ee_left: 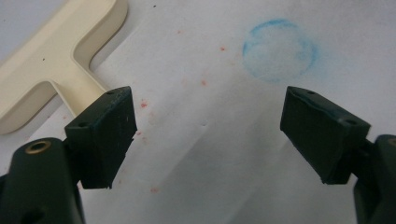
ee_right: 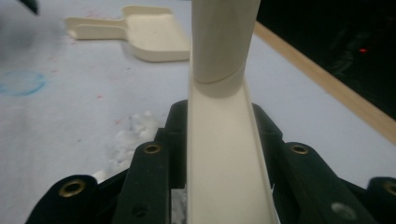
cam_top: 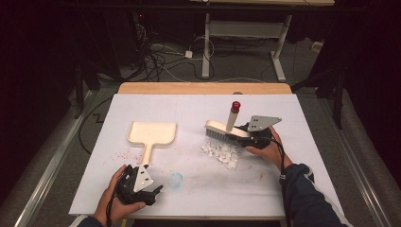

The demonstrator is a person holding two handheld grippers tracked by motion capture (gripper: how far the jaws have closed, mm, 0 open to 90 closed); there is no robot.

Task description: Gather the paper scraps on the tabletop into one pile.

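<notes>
My right gripper (cam_top: 250, 134) is clamped on the cream brush (cam_top: 227, 128), whose bristles stand on the white sheet (cam_top: 283, 118) against a pile of white scraps (cam_top: 222, 153). My left gripper (cam_top: 142, 185) rests with jaws apart just beside the handle of the cream dustpan (cam_top: 151, 135), near a blue ring mark (ee_left: 279, 50).

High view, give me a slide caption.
Right tool holds brush over white scraps; open left tool sits below dustpan.

Dustpan (cam_top: 152, 134) left of brush (cam_top: 227, 128) (scraps (cam_top: 222, 153) before brush)
</notes>
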